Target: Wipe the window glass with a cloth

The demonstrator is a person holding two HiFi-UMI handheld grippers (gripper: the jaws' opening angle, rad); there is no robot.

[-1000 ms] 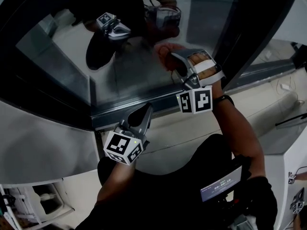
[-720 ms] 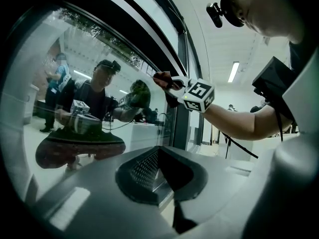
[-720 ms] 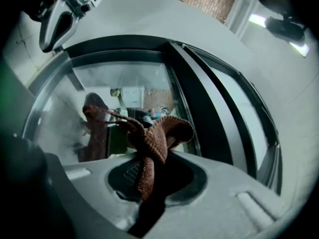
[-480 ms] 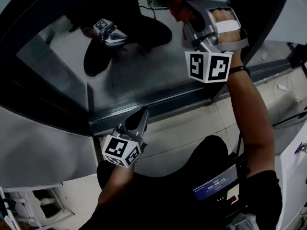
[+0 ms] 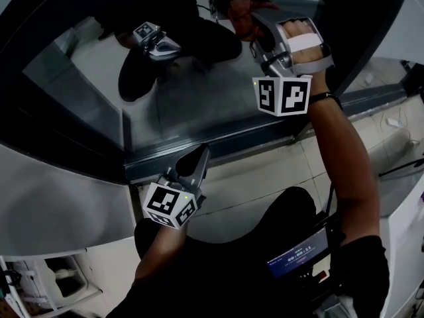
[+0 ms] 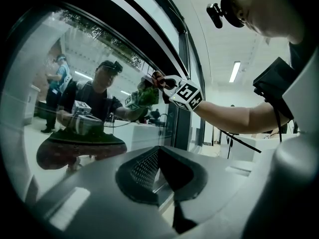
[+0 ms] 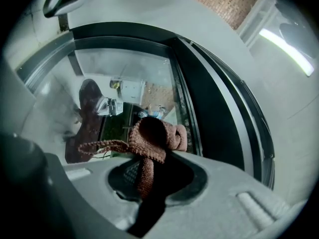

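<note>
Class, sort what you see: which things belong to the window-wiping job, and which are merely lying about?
Job: brown cloth; right tongs, shut on it; window glass.
Idle: left tongs, shut and empty; lit screen at the person's waist.

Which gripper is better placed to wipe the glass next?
Right. The right gripper has its fingers shut on the cloth and is held up at the window glass. The left gripper is shut, empty and low, below the frame.

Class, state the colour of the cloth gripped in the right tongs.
The cloth is reddish-brown with a knitted texture, seen best in the right gripper view.
</note>
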